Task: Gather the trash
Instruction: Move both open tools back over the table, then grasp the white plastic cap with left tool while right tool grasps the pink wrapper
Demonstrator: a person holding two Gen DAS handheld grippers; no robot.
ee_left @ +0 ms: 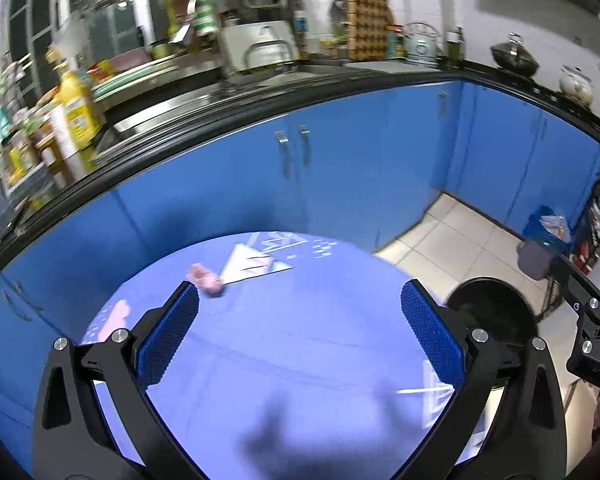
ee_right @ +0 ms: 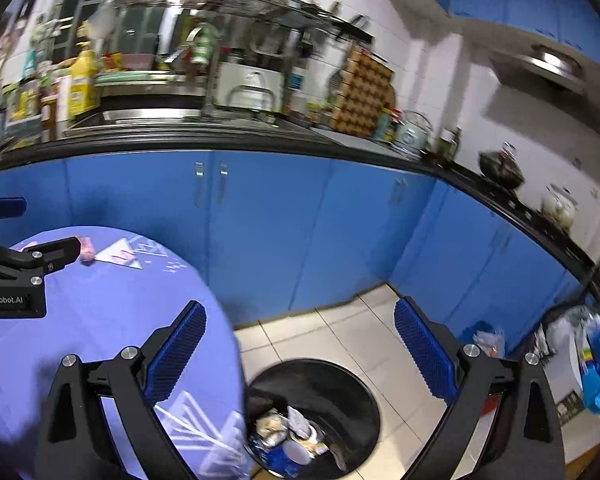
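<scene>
A crumpled pink piece of trash [ee_left: 207,278] lies at the far side of the round blue table [ee_left: 300,344]; it also shows in the right wrist view [ee_right: 87,251]. My left gripper [ee_left: 300,332] is open and empty, over the table, short of the pink trash. My right gripper [ee_right: 300,352] is open and empty, above the black round bin [ee_right: 312,416] on the floor, which holds several bits of trash [ee_right: 288,432]. The bin also shows in the left wrist view [ee_left: 496,312], right of the table.
Blue kitchen cabinets [ee_left: 340,184] with a cluttered black counter [ee_left: 260,92] run behind the table. A small grey bin with a blue bag [ee_left: 544,240] stands in the corner. Bags and boxes [ee_right: 596,364] sit at the right on the tiled floor [ee_right: 340,336].
</scene>
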